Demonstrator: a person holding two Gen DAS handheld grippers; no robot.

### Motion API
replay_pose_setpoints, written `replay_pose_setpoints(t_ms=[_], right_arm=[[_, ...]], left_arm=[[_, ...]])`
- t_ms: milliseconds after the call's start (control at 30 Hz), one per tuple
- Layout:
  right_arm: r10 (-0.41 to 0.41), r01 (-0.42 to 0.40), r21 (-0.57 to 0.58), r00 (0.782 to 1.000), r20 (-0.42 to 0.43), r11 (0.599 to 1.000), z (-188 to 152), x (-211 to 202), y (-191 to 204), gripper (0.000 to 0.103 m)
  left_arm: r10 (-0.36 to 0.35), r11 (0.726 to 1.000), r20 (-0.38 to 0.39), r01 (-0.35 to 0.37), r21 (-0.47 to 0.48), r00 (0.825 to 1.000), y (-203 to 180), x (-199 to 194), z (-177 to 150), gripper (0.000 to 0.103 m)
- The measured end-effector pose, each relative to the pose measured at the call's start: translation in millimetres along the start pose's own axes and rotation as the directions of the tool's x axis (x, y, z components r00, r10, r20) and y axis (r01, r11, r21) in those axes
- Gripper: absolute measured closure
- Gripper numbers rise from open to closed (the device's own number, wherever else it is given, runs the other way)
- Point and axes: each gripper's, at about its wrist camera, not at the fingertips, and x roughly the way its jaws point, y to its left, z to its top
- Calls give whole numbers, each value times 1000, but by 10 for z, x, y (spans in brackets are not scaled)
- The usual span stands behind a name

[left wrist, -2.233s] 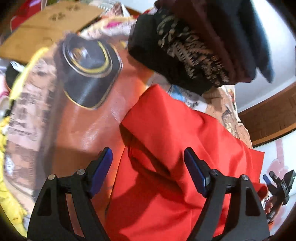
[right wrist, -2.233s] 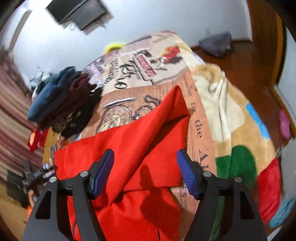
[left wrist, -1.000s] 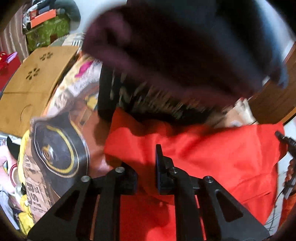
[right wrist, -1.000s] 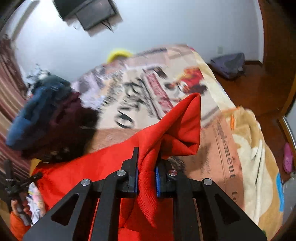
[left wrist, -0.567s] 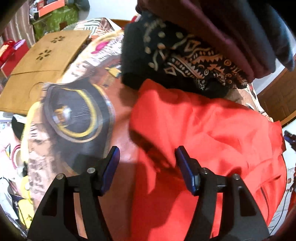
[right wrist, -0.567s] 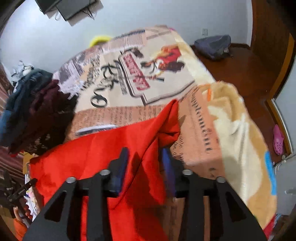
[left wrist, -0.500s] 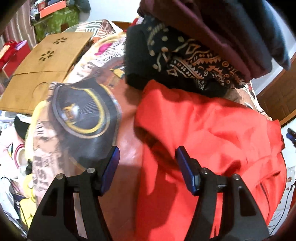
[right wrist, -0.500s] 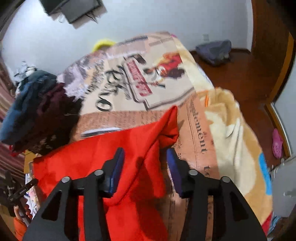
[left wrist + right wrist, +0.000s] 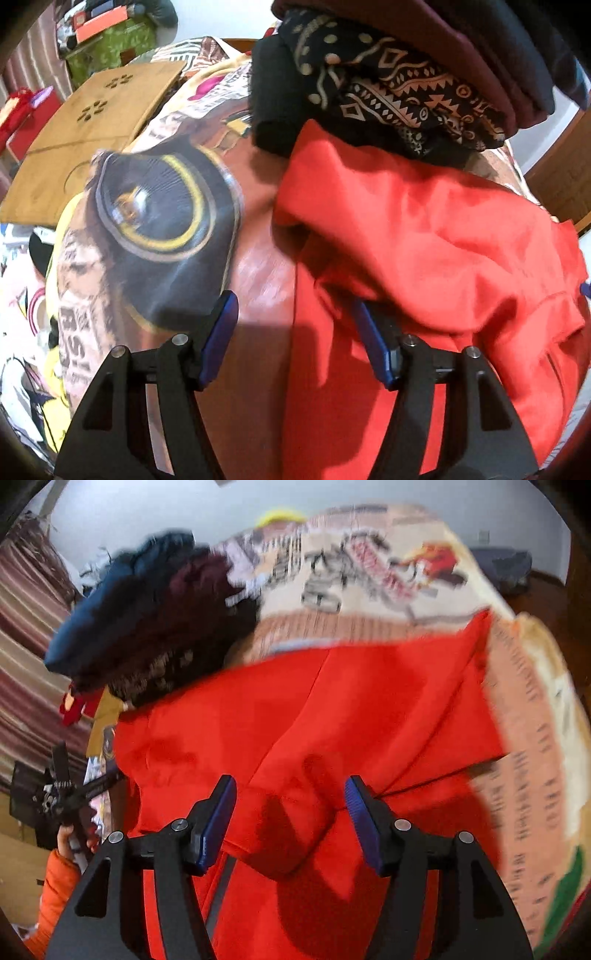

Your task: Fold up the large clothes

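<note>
A large red garment (image 9: 424, 266) lies partly folded on a bed with a printed blanket (image 9: 159, 206); it also fills the middle of the right wrist view (image 9: 332, 720). My left gripper (image 9: 295, 332) is open and empty, hovering over the garment's left edge, its right finger above the red cloth. My right gripper (image 9: 288, 812) is open and empty, just above a folded red bulge of the garment. The left gripper also shows at the left edge of the right wrist view (image 9: 59, 790).
A stack of folded dark clothes (image 9: 406, 74) sits on the bed just beyond the garment, also in the right wrist view (image 9: 147, 620). A wooden board (image 9: 92, 125) lies beside the bed at left. The blanket's edge (image 9: 546, 738) drops off at right.
Both grippers closed on the red garment's corners about a second ago, carried them over, then opened and let go. The right gripper has since swung left over the cloth.
</note>
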Motion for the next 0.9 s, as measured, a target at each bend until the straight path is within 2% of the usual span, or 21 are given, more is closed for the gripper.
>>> replay_pose_setpoints(t_ms=[133,200,333,500,633,733,800,900], right_arm=[[13,-11,41,998,-57,999,-53,263,-38,46],[-11,12,23,998,-59,1000,-85,316,-35,46],[-47,45,-39,997,-55,998,-143,367,-22,48],[-58,53,-94,997,-47,994,-205,297,-22,52],[-83,81,-94,996,-24,992,-214,201,-92,61],[-142,143,-92,990,16,985,-235,88,-166,61],[-158,159,-86,987,21,984,-269,17,-231,61],[-174,178,-91,984,46,980,-327,-148,-251,61]], left_arm=[[96,993,33,-98,61,995,-206,137,99,52],[115,988,49,-119,97,992,-309,184,125,62],[191,967,82,-202,156,978,-430,266,180,70],[240,963,97,-249,103,966,-354,206,232,72],[270,957,104,-278,77,957,-286,95,193,72],[264,962,113,-270,35,958,-165,-47,175,64],[254,967,114,-255,-3,961,-45,-167,159,45],[201,980,102,-199,-29,974,109,-337,97,40]])
